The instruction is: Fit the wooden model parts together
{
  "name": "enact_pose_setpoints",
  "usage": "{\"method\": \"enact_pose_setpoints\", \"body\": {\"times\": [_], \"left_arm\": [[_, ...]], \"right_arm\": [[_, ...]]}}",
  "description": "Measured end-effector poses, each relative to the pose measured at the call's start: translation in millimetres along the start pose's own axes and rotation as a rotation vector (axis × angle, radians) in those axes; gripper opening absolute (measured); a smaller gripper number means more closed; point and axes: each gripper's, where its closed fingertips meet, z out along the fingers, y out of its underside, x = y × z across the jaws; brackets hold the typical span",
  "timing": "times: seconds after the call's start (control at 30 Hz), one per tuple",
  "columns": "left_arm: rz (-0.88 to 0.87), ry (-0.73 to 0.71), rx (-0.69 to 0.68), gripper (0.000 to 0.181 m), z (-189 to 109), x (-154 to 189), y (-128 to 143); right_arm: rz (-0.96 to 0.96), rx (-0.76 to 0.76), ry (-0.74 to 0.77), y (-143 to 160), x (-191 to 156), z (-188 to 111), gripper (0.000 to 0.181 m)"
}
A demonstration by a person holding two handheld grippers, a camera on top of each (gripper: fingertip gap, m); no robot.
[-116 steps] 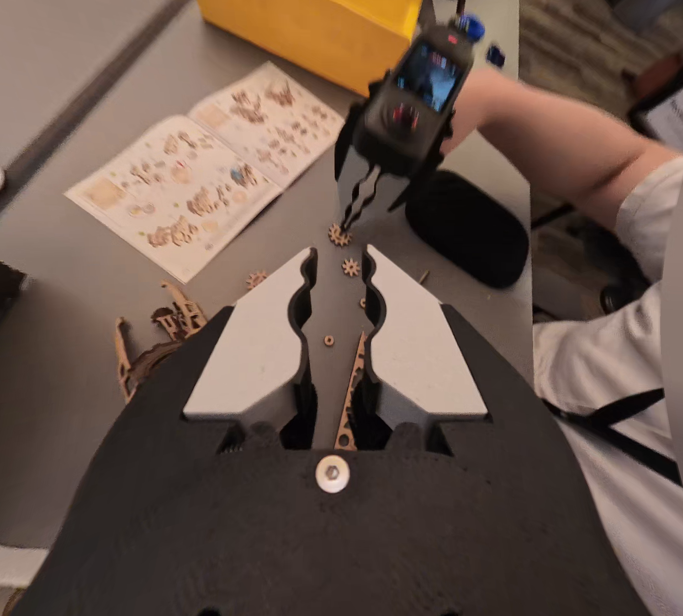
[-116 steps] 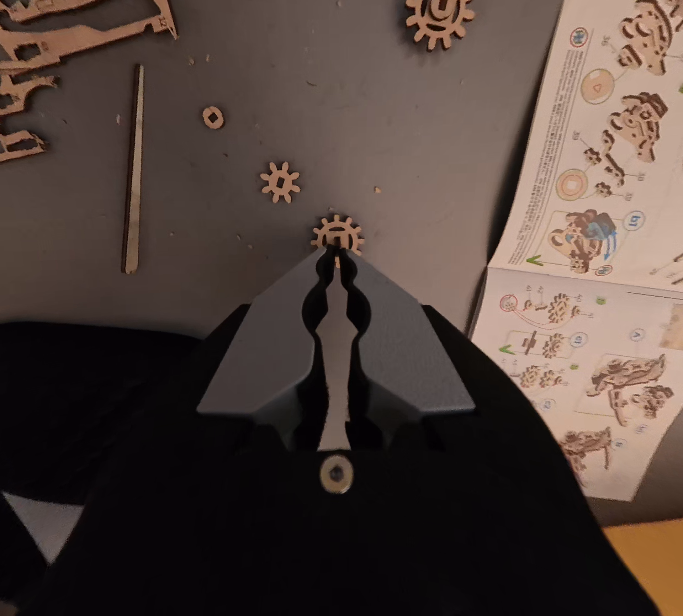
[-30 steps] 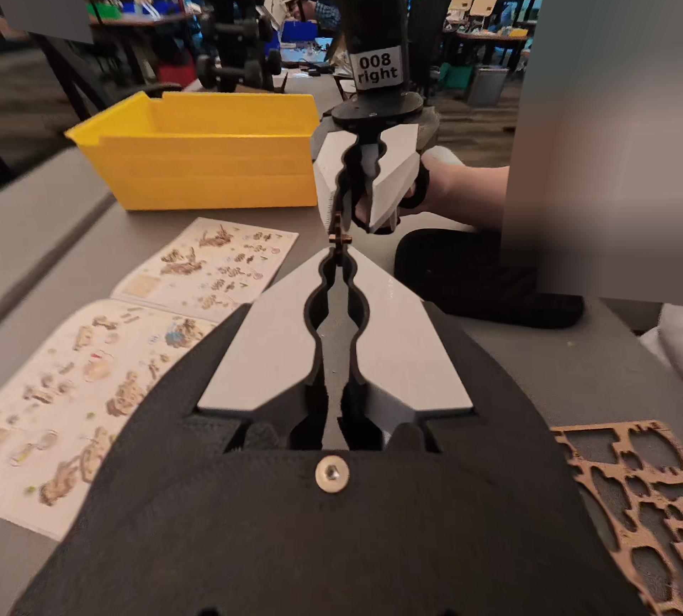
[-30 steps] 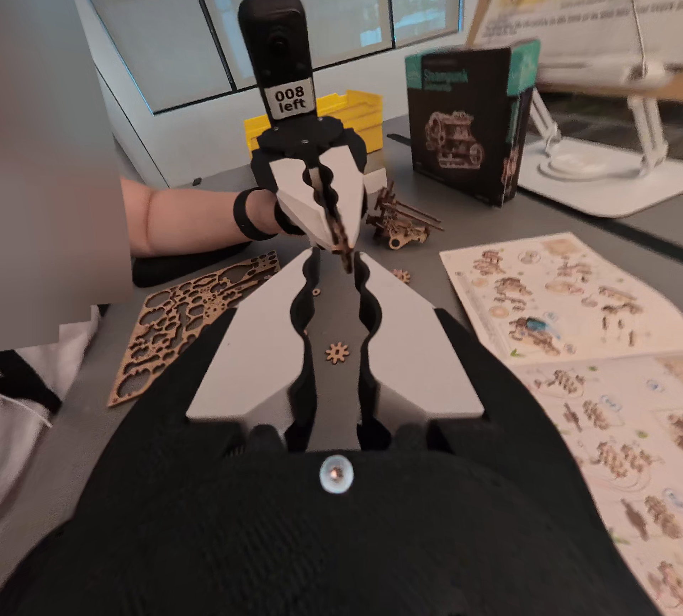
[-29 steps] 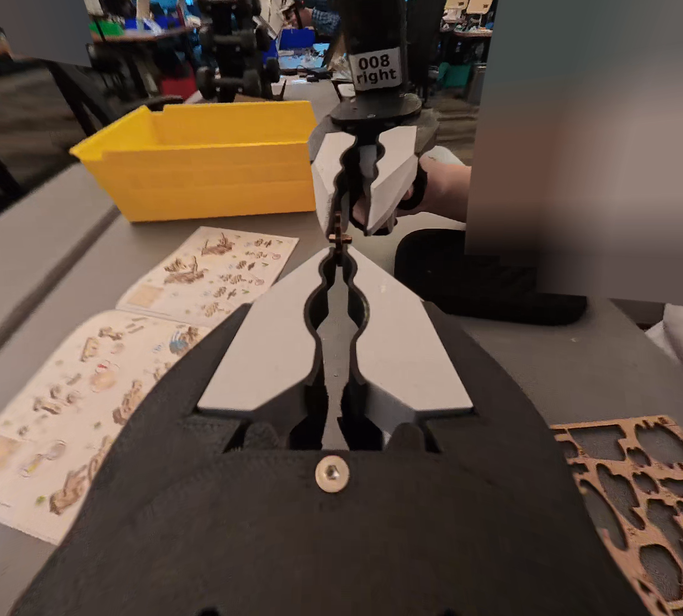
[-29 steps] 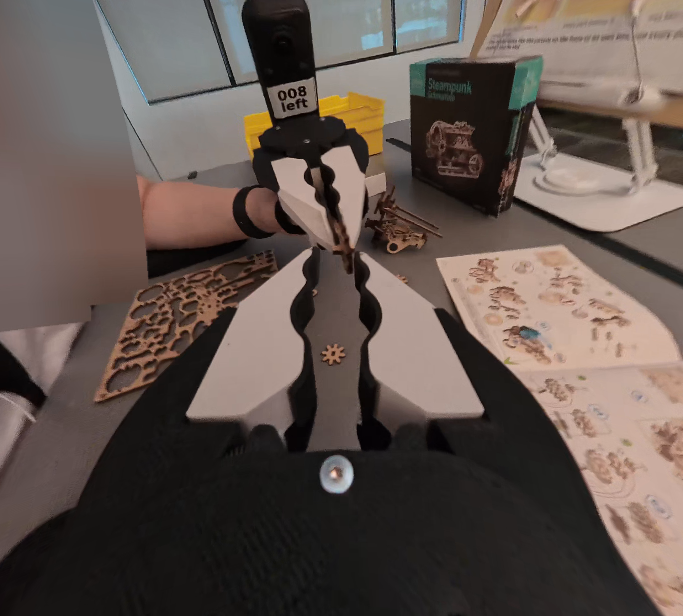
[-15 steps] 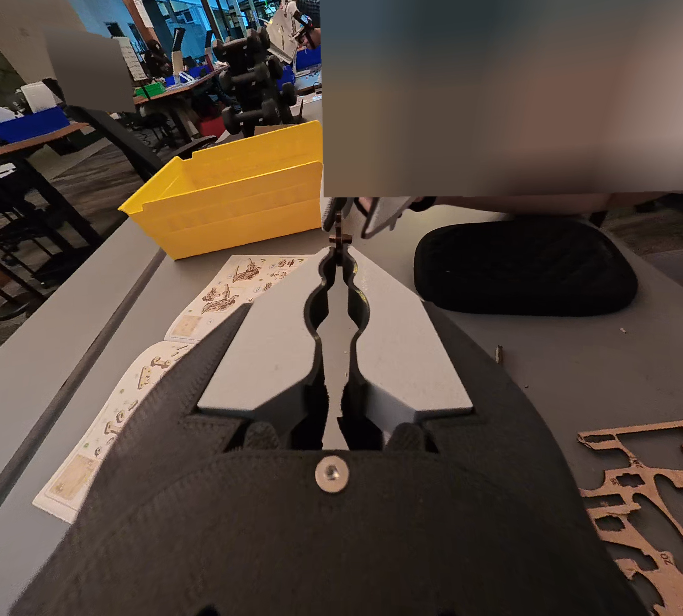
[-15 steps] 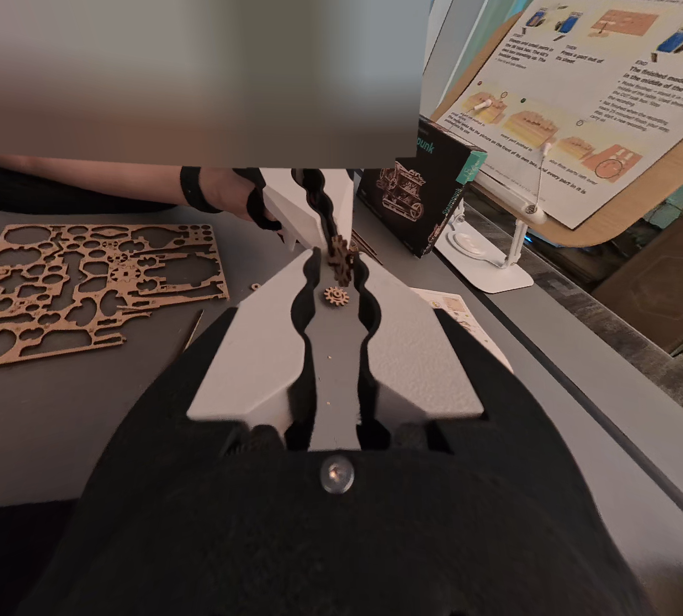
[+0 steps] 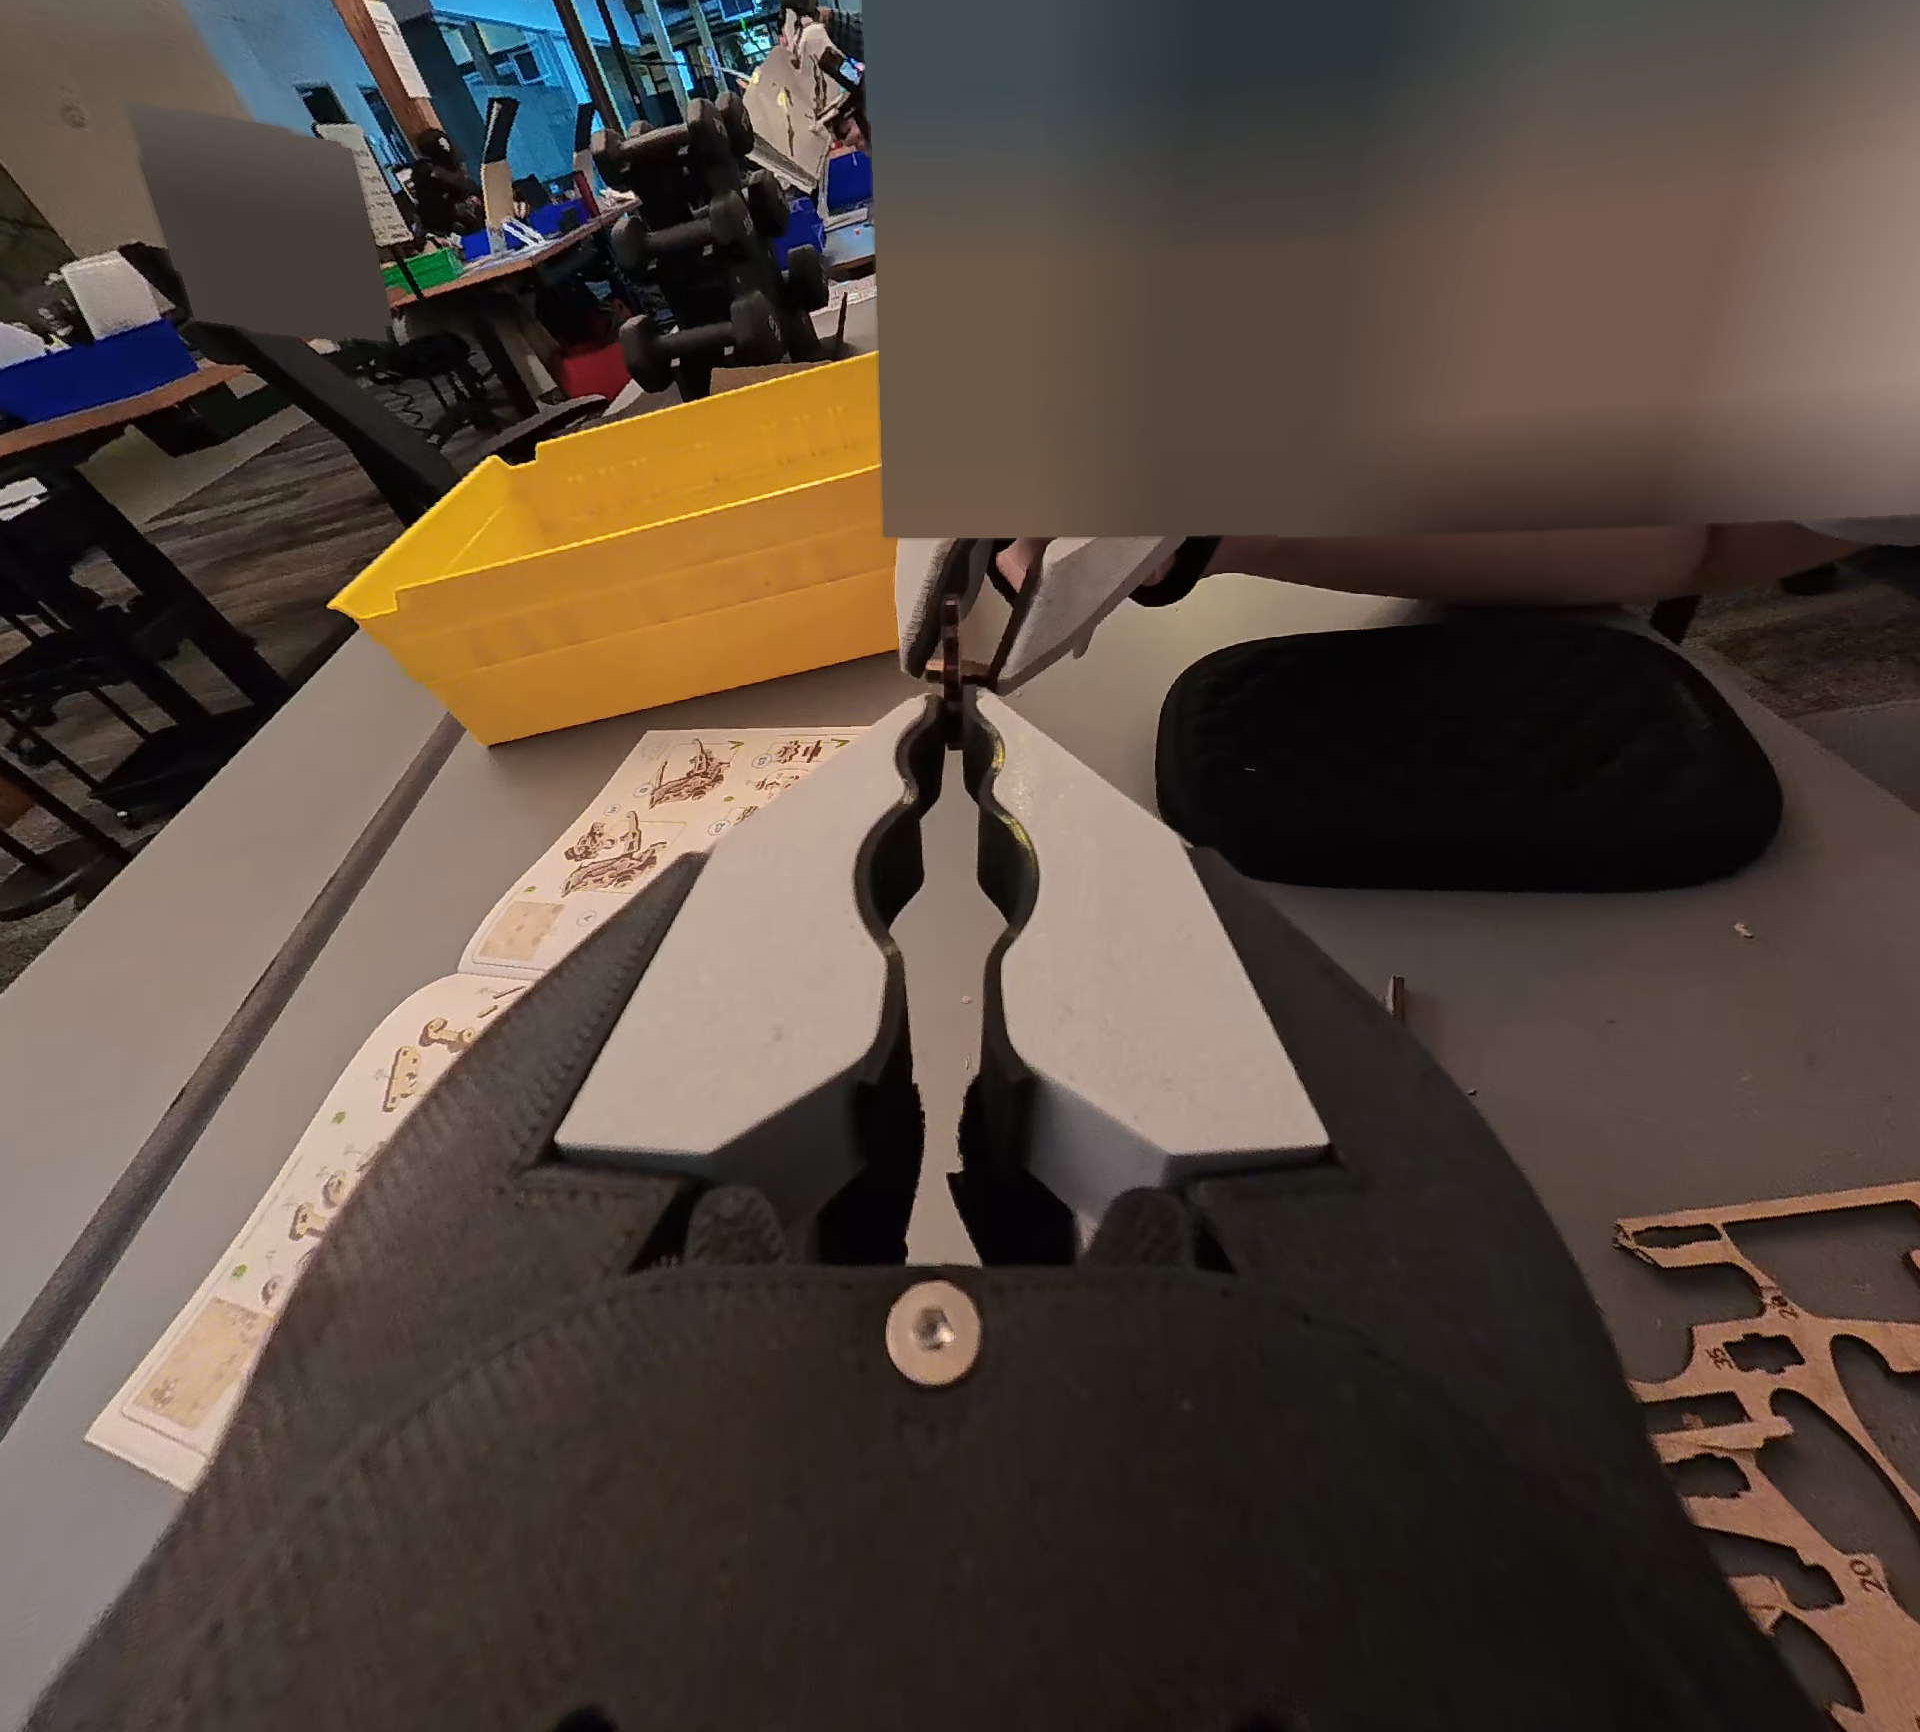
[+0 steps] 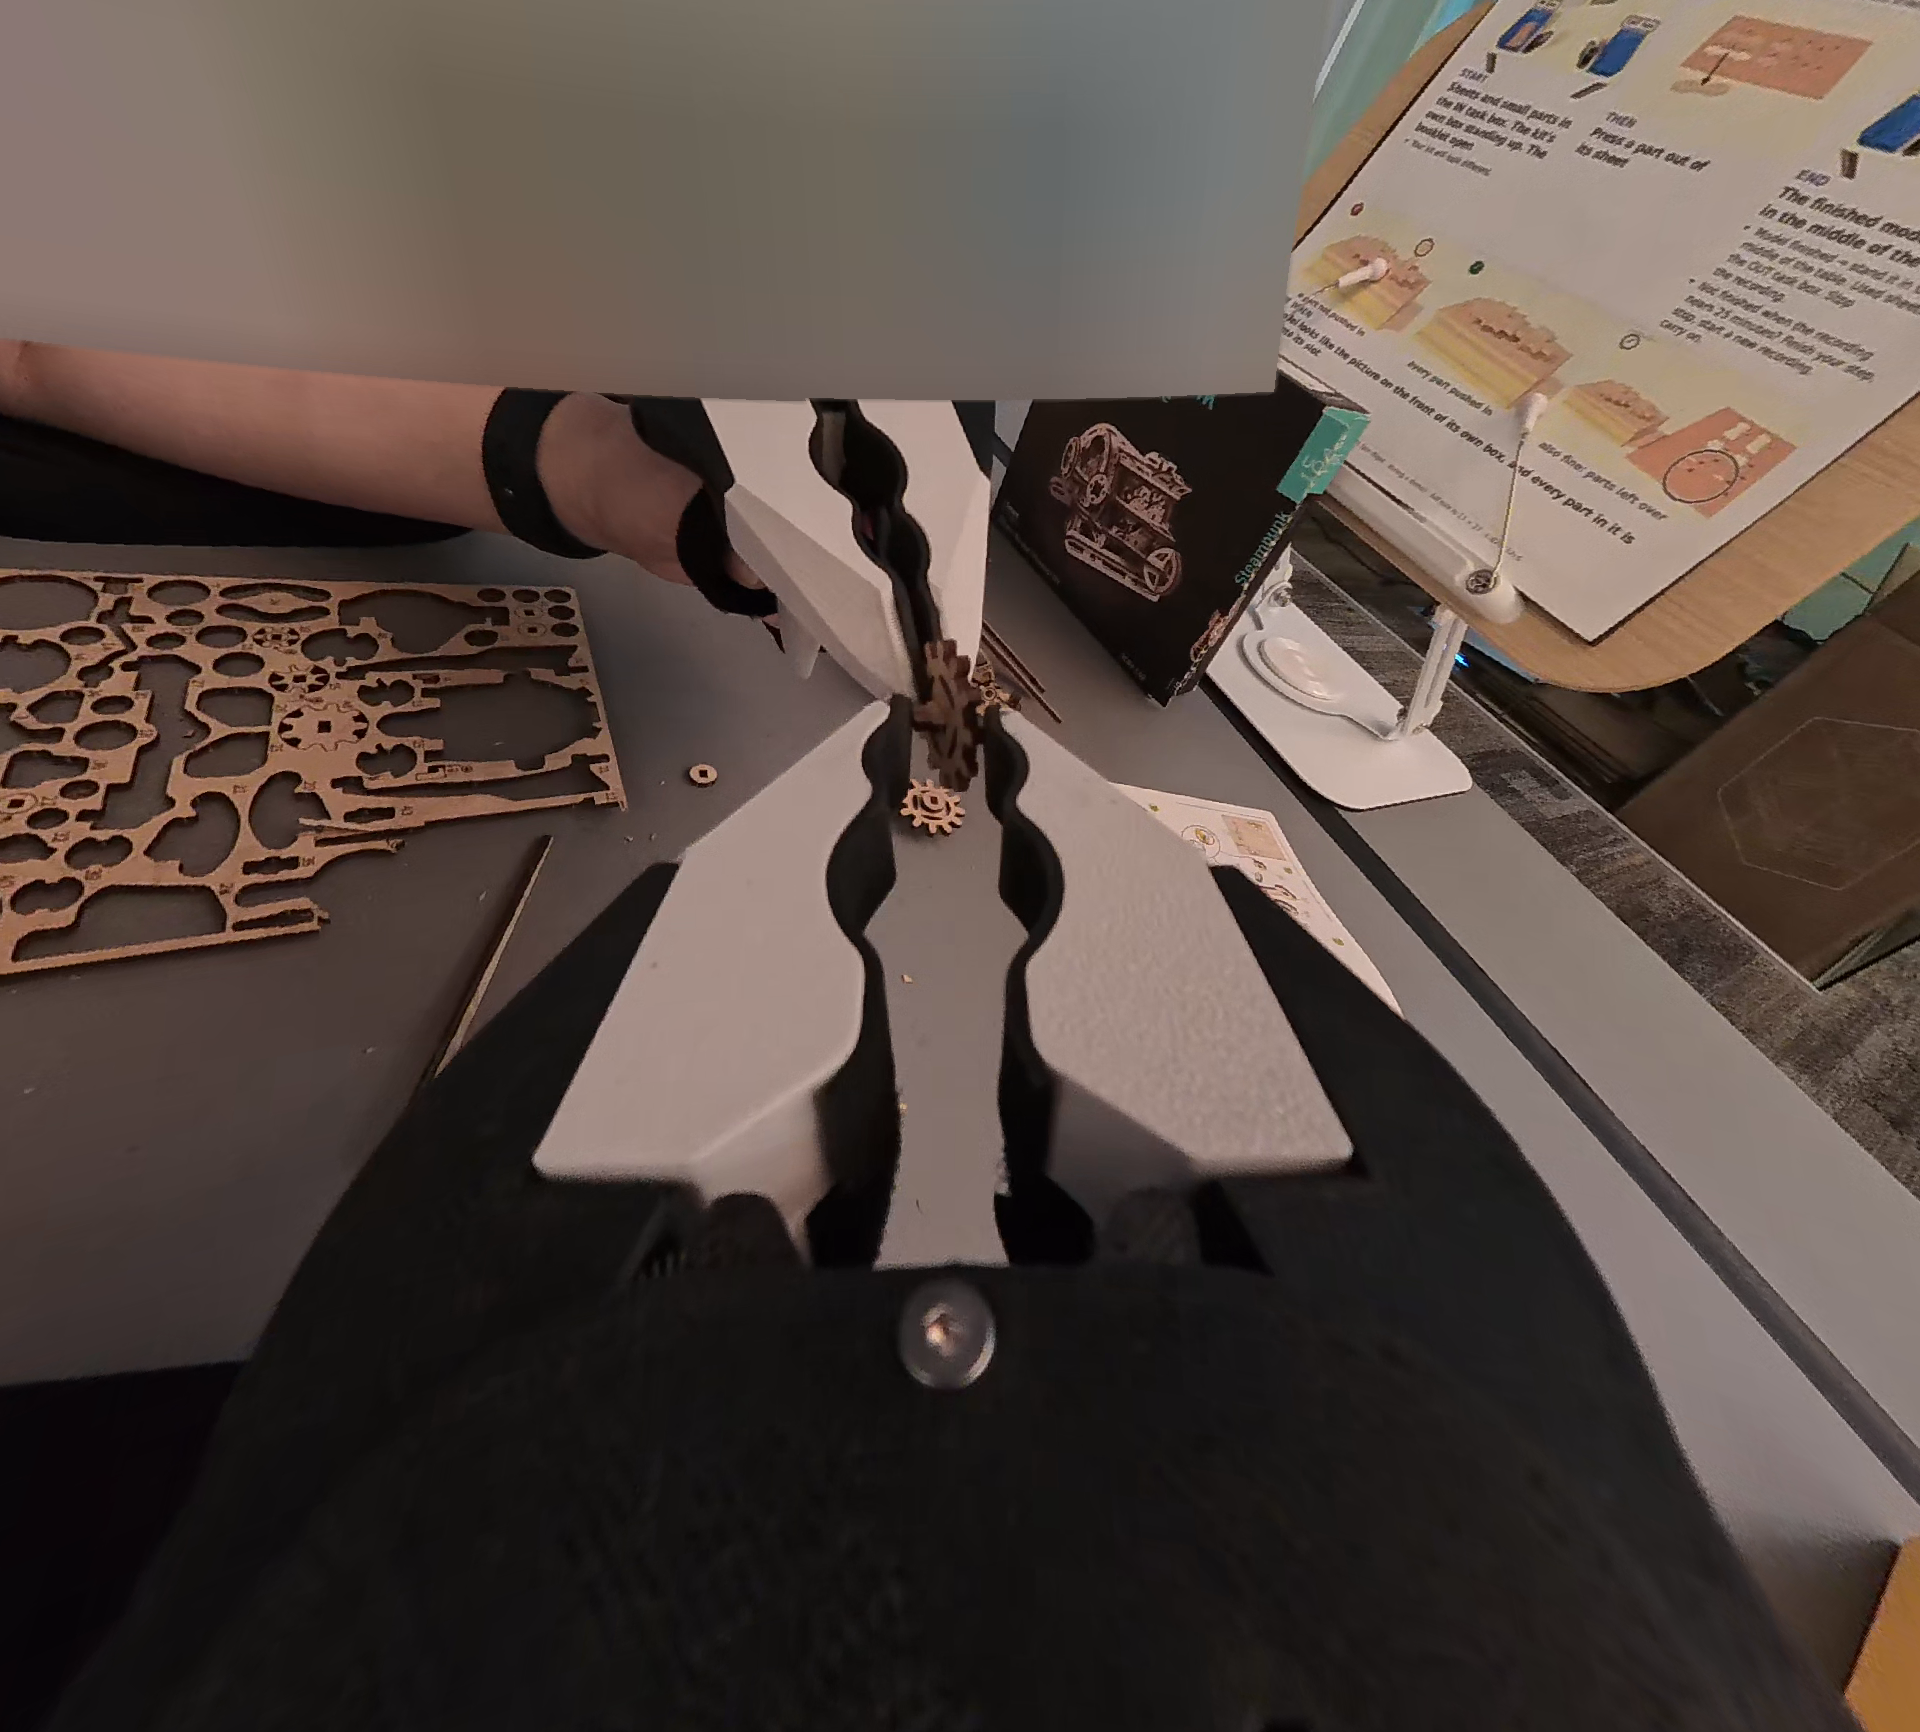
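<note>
While clamped narrow on small wooden gear point(image 10: 951, 711), left gripper point(image 9: 951, 726); right gripper point(image 10: 940, 747) parted around gear, tips meeting above grey table point(image 10: 260, 1059).

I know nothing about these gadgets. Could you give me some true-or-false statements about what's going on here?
1. The left gripper pinches a small wooden gear. True.
2. The right gripper is clamped tight shut. False: its fingers stand apart.
3. A second gear lies loose on the table. True.
4. The yellow bin sits on the floor. False: it sits on the table.
5. The wooden sheet stands upright. False: it lies flat on the table.
</note>
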Motion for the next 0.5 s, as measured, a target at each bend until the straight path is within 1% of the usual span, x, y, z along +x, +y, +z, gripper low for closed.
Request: {"method": "enact_pose_setpoints", "body": {"times": [0.2,0.43,0.5], "left_arm": [[-0.003,0.021,0.014,0.000,-0.8,3.4,-3.6],[-0.017,0.067,0.001,0.000,-2.4,7.6,-2.7],[-0.011,0.069,-0.004,0.000,-3.3,7.7,-2.8]], "right_arm": [[-0.003,0.025,-0.025,-4.1,-3.3,-2.0,0.009],[0.030,0.033,-0.093,-3.6,-9.7,-2.2,0.009],[0.024,0.033,-0.091,-4.0,-10.3,-1.5,0.009]]}}
